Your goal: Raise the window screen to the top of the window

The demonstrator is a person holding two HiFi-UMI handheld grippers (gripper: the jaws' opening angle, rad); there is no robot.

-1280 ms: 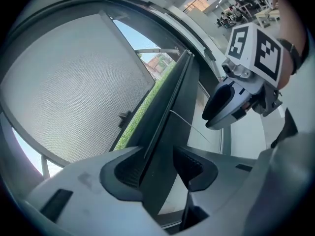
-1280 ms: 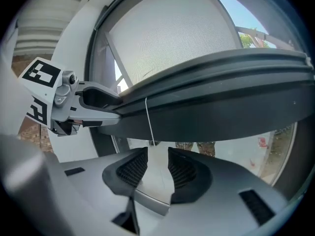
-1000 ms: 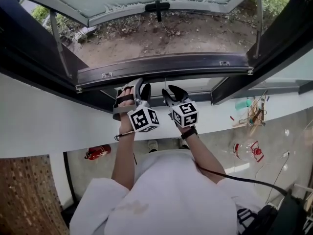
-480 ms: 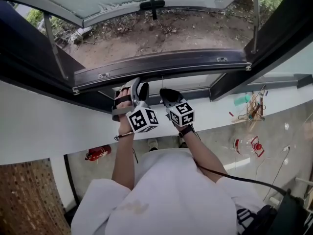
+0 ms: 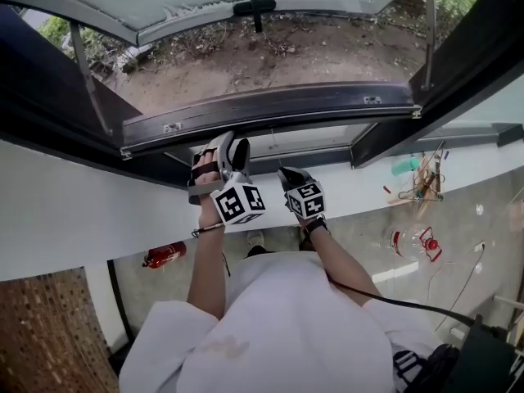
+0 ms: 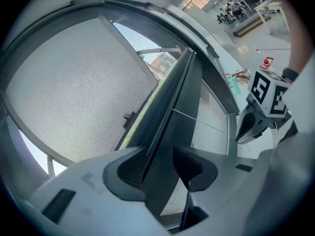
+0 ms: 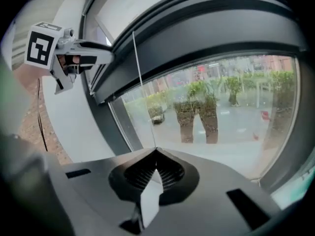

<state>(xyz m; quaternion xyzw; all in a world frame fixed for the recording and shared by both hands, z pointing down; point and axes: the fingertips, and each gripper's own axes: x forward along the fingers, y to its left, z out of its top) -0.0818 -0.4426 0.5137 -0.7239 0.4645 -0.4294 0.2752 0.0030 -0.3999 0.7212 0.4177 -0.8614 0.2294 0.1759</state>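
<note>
The window screen's dark bottom rail (image 5: 270,105) runs across the head view above both hands. My left gripper (image 5: 228,144) reaches up to it. In the left gripper view this rail (image 6: 172,97) passes between the pads of the left gripper (image 6: 162,163), which is shut on its edge. Left of it is the grey mesh (image 6: 74,87). My right gripper (image 5: 284,173) sits lower, just right of the left one. In the right gripper view the right gripper (image 7: 156,151) is shut on a thin pull cord (image 7: 140,82), which runs taut up to the rail.
A pale panel with a black handle (image 5: 255,7) tilts outward at the top. White wall (image 5: 74,211) lies under the window. On the floor are a red fire extinguisher (image 5: 164,255) and a red-and-white object (image 5: 422,248). Hangers (image 5: 426,187) lie at the right. A black cable (image 5: 393,301) trails from my right arm.
My right gripper's jaws have closed, and it has moved down away from the rail. The left gripper has stayed at the rail.
</note>
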